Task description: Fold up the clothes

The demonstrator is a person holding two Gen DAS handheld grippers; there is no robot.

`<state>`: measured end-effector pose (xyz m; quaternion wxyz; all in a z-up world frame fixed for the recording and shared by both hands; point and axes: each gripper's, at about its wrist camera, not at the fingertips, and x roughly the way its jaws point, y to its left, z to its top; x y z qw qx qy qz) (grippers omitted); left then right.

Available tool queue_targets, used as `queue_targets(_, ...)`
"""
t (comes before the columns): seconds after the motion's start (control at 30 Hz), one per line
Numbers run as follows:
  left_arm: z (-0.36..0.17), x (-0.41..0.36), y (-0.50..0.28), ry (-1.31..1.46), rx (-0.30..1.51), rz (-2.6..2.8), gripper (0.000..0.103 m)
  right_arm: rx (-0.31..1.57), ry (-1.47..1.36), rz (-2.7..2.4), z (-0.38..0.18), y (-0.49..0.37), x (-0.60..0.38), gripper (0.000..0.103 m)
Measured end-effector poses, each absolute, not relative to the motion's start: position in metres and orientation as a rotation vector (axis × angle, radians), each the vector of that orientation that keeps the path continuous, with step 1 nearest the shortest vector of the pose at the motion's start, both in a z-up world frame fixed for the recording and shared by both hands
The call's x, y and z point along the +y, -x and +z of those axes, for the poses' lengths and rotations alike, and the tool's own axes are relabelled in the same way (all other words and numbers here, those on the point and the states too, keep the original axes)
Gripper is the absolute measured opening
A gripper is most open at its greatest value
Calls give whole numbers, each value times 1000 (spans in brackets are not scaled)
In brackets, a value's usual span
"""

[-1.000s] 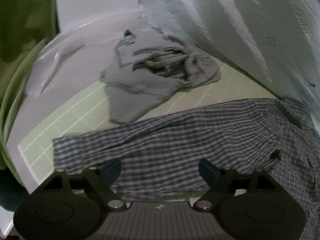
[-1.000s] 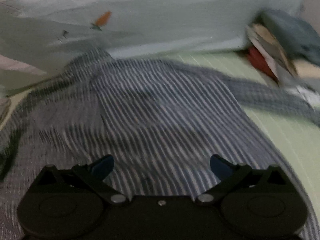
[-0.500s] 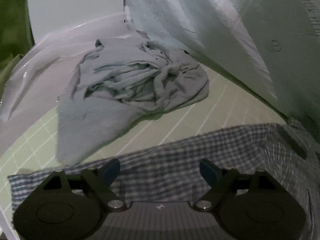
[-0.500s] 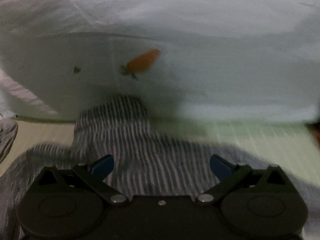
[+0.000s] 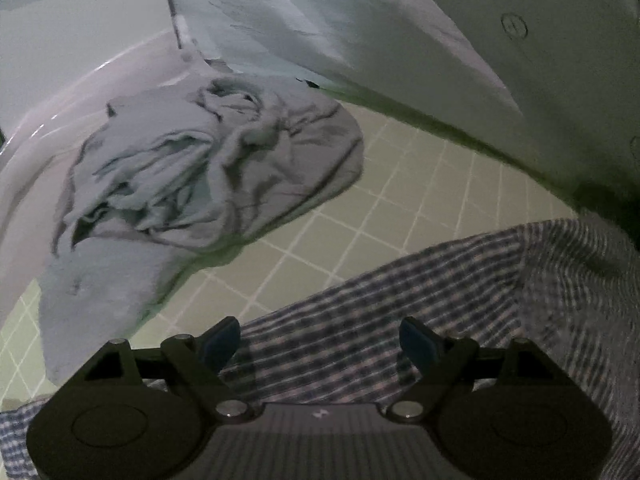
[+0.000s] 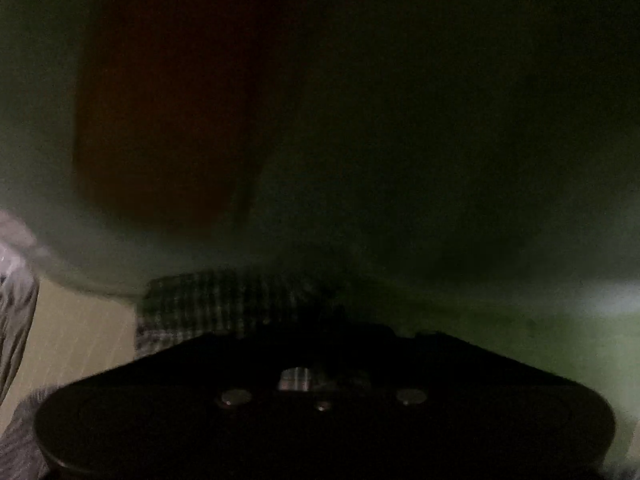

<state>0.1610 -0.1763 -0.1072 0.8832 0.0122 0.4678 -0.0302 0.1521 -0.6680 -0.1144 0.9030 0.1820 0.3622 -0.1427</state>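
With my left gripper [image 5: 320, 340] wide open and empty over the blue-and-white checked cotton shirt [image 5: 380, 320] on the green gridded mat [image 5: 400, 200], my right gripper's [image 6: 316, 344] jaws are closing, their catch indiscernible, risking a missed or bunched collar.

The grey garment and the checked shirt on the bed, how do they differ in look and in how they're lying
The grey garment is plain, while the checked shirt carries a blue-and-white check. The grey garment lies crumpled in a wrinkled heap; the checked shirt is spread out flatter. In the left wrist view the grey garment lies farther off, clear of the open left gripper, while the checked shirt lies right under it. Both rest on the green gridded sheet.
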Motion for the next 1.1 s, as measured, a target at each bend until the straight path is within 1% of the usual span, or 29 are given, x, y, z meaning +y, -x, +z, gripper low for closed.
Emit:
queue_targets(0.1,-109,-181,-162,-39,969,-78,87,668,-376,-376,-102,-154,-684,6)
queue_targets(0.13,-108,-182,-162,-42,966,-81,87,668,-385,-392,-101,-156,-690,7)
queue_targets(0.2,-108,-181,-160,-43,964,-85,87,672,-406,-422,-100,-161,-702,13)
queue_targets(0.23,-108,-181,-159,-41,964,-86,87,688,-394,-436,-99,-161,-701,28)
queue_targets(0.27,-106,-179,-157,-36,963,-86,87,706,-379,-450,-97,-160,-700,48)
queue_targets(0.3,-105,-178,-154,-33,960,-86,87,704,-358,-457,-93,-155,-696,58)
queue_targets(0.33,-103,-176,-150,-29,958,-87,87,685,-347,-460,-87,-144,-690,75)
queue_targets(0.37,-100,-173,-145,-26,955,-88,87,664,-338,-462,-81,-133,-685,83)
queue_targets(0.5,-89,-159,-120,-14,940,-97,87,631,-340,-494,-60,-59,-653,95)
queue_targets(0.53,-85,-154,-111,-10,934,-99,88,627,-333,-513,-56,-34,-641,100)
queue_targets(0.67,-77,-133,-78,7,927,-92,89,680,-288,-576,-63,59,-583,102)
queue_targets(0.73,-75,-121,-63,18,929,-92,89,745,-273,-584,-78,108,-543,102)
queue_targets(0.83,-72,-106,-43,19,936,-95,89,815,-268,-578,-99,155,-495,102)
queue_targets(0.93,-69,-92,-25,9,935,-98,90,860,-297,-571,-117,181,-456,102)
queue_targets(1.1,-70,-66,-7,-6,948,-79,90,902,-285,-536,-132,211,-412,103)
